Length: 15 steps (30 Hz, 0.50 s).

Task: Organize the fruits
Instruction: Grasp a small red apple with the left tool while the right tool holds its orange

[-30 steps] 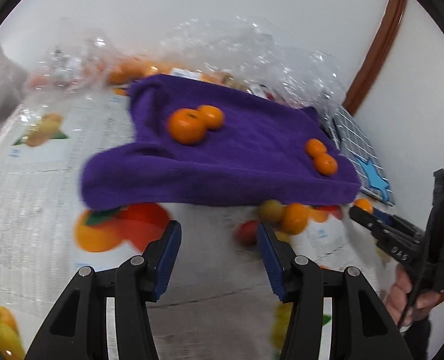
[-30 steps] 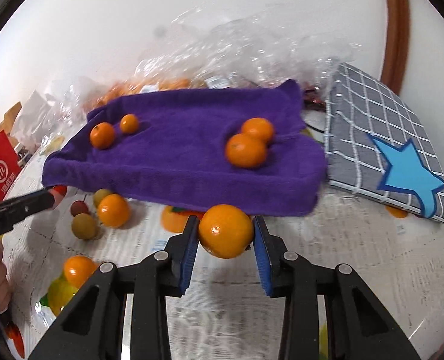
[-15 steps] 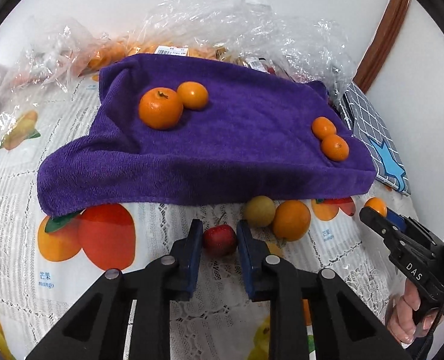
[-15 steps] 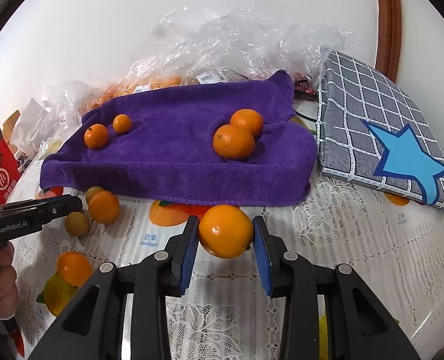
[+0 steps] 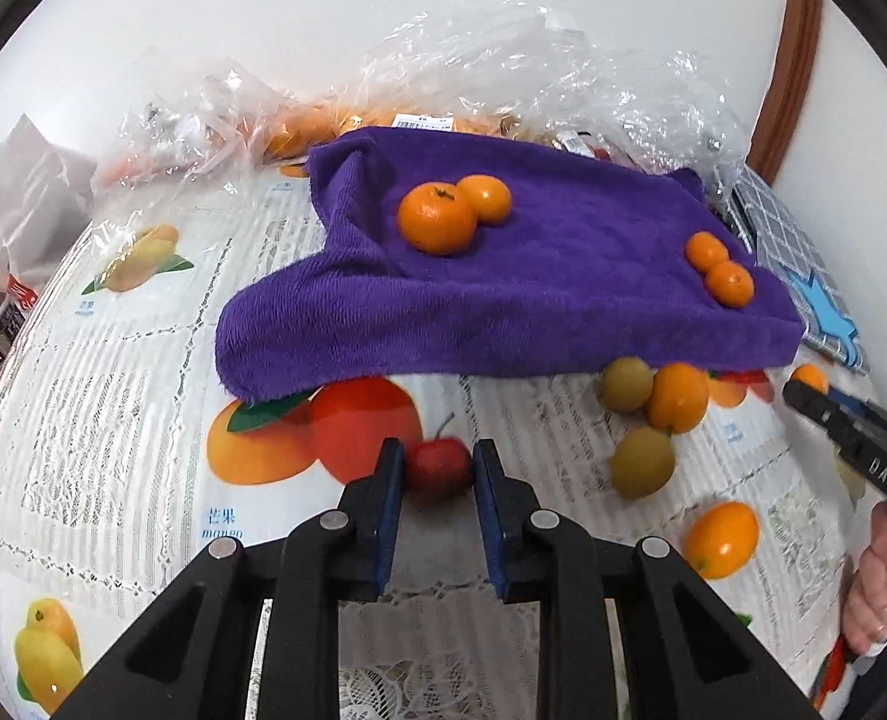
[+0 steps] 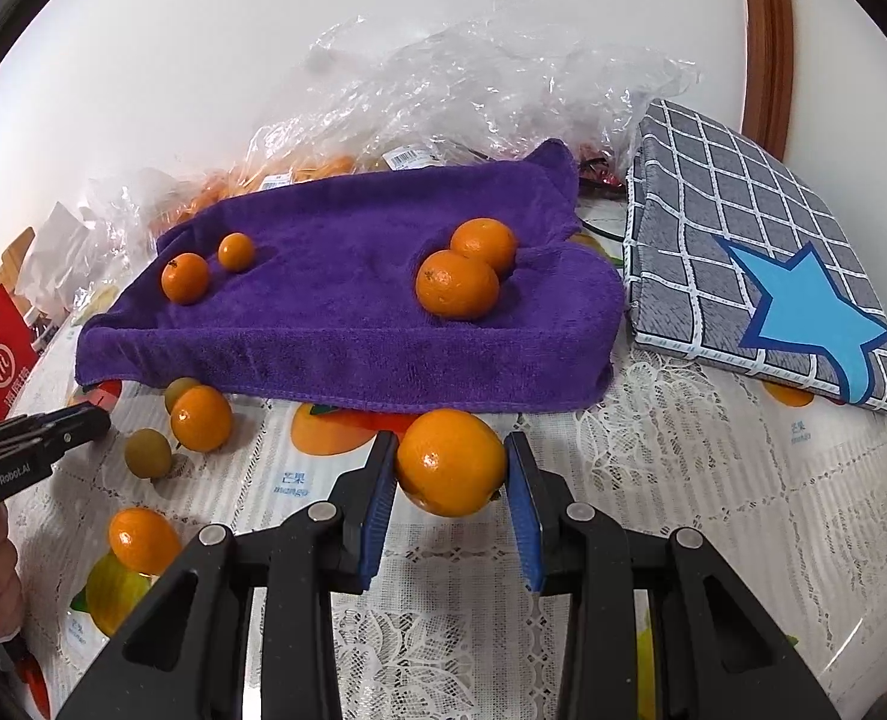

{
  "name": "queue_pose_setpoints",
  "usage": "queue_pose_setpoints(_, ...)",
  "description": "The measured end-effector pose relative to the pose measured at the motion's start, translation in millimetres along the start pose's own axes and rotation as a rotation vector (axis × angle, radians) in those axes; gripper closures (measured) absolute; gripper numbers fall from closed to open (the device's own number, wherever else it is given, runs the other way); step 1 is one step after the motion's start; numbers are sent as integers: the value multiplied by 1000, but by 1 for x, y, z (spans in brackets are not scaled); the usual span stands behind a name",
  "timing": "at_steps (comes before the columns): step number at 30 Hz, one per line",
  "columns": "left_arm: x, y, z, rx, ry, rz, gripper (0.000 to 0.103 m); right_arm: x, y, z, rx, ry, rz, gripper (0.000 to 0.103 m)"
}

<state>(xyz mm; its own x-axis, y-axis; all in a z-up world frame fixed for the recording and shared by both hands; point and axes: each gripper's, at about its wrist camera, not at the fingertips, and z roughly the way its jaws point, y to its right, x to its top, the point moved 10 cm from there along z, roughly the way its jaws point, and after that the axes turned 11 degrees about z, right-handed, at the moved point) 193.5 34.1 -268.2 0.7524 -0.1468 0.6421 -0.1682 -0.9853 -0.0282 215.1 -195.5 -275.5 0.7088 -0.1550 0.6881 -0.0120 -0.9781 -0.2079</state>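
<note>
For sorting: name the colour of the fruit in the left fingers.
Red fruit, clearest in the left wrist view.

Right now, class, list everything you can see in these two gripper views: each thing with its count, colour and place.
towel: one, purple, centre of the table.
large mandarins: two, orange, touching, on the towel's right side.
small mandarins: two, orange, on the towel's left side.
loose mandarins: two, orange, on the tablecloth before the towel.
brownish-green fruits: two, beside those.
tablecloth: one, white lace with fruit prints.
plastic bags: clear, crumpled, behind the towel.
checked cushion: one, grey with a blue star, right of the towel.
left gripper: clamps a small red fruit.
right gripper: clamps an orange mandarin.
</note>
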Motion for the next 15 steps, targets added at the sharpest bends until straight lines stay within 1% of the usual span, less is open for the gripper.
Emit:
queue_pose_setpoints(7,0,-1,-1,-24,8,-19,79,0,1,2,3,-4,2,68)
queue_pose_setpoints(9,0,-3,-1,-51,18,-45,80,0,2,1,4,-2,0,68)
queue_pose_setpoints(12,-1,-9,-4,-119,47,-113,80,1,2,0,2,4,-4,68)
queue_pose_setpoints(15,0,-14,-12,-162,94,-167,80,1,1,0,5,7,-5,68)
